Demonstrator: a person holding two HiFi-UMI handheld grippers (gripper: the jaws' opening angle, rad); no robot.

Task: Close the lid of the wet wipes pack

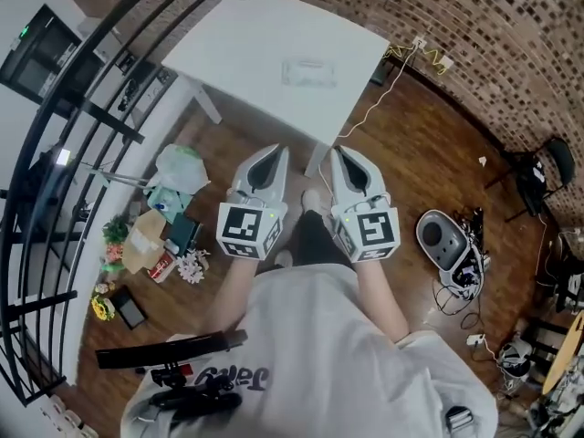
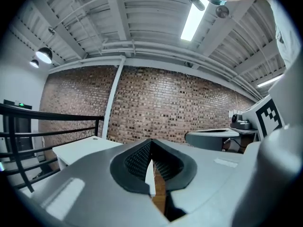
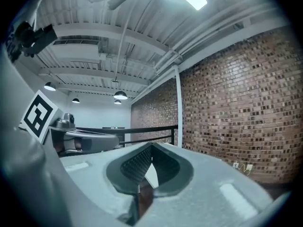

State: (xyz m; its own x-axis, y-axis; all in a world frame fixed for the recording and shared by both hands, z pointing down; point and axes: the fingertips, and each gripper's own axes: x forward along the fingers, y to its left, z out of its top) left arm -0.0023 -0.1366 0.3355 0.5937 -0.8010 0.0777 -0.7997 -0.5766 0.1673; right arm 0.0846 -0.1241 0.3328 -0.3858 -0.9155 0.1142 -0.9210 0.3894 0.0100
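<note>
The wet wipes pack [image 1: 307, 71] lies as a pale, flat rectangle on the white table [image 1: 237, 48], far ahead of both grippers. From here I cannot tell whether its lid is up or down. My left gripper [image 1: 273, 156] and right gripper [image 1: 340, 156] are held side by side in front of the person's body, short of the table's near edge, tips pointing at it. Each is shut, jaws meeting at the tip with nothing between them. The left gripper [image 2: 151, 144] and right gripper [image 3: 151, 149] views face a brick wall; the pack is not in them.
Bags, boxes and flowers [image 1: 155, 235] are piled on the wooden floor at the left, beside a black railing [image 1: 64, 153]. A grey device [image 1: 444, 238] with cables sits on the floor at the right. A brick wall [image 1: 493, 53] and a cable [image 1: 379, 99] lie beyond the table.
</note>
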